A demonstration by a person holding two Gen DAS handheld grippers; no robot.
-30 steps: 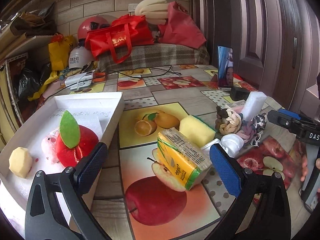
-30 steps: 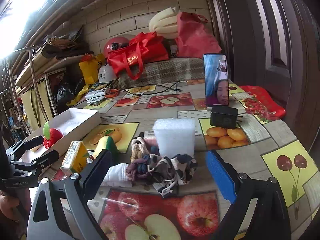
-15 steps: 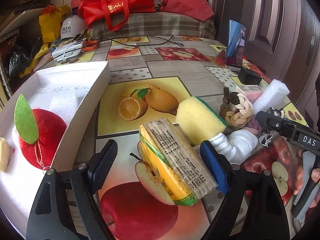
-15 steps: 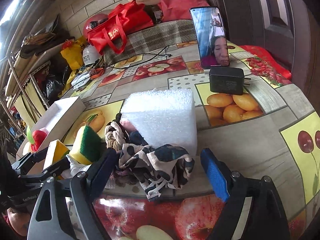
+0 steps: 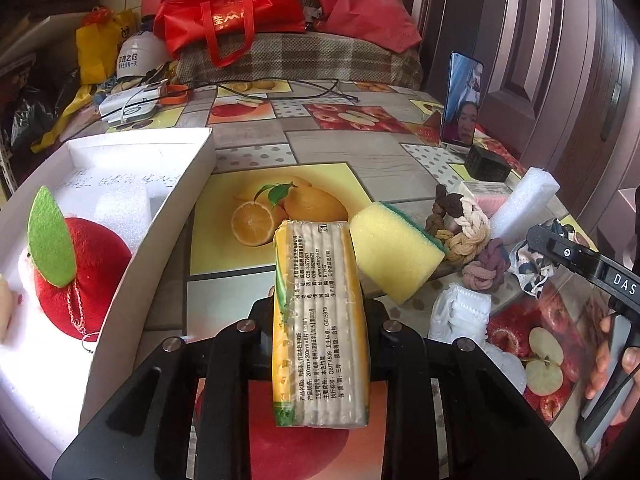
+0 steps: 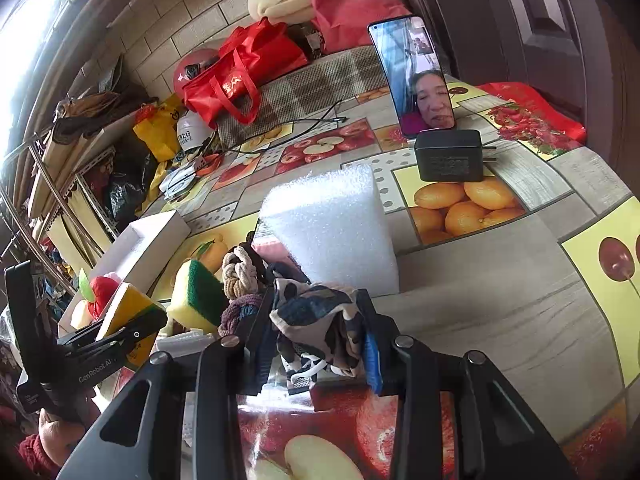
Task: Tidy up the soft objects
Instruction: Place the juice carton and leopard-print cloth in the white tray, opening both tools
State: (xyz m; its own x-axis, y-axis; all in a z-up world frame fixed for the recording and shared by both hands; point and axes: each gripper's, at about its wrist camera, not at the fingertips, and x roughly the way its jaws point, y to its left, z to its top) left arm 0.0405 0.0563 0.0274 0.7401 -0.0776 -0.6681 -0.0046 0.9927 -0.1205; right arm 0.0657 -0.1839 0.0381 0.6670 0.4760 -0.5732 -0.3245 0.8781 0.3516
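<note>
My left gripper [image 5: 318, 312] is shut on a yellow tissue pack [image 5: 318, 320], also seen in the right wrist view [image 6: 128, 308]. My right gripper [image 6: 318, 336] is shut on a patterned cloth [image 6: 316, 320]. On the table lie a yellow-green sponge [image 5: 394, 252], braided rope knots [image 5: 468, 232], a white foam block [image 6: 332, 228] and a white folded cloth [image 5: 464, 312]. A white box [image 5: 160, 220] at the left holds a red plush apple [image 5: 80, 272].
A phone [image 6: 416, 76] stands on a black adapter [image 6: 450, 156] at the back right. Red bags [image 5: 232, 12], helmets and cables crowd the table's far end. The table's right edge is near a door.
Both grippers moved forward and down and closed: the left on the tissue pack, the right on the patterned cloth.
</note>
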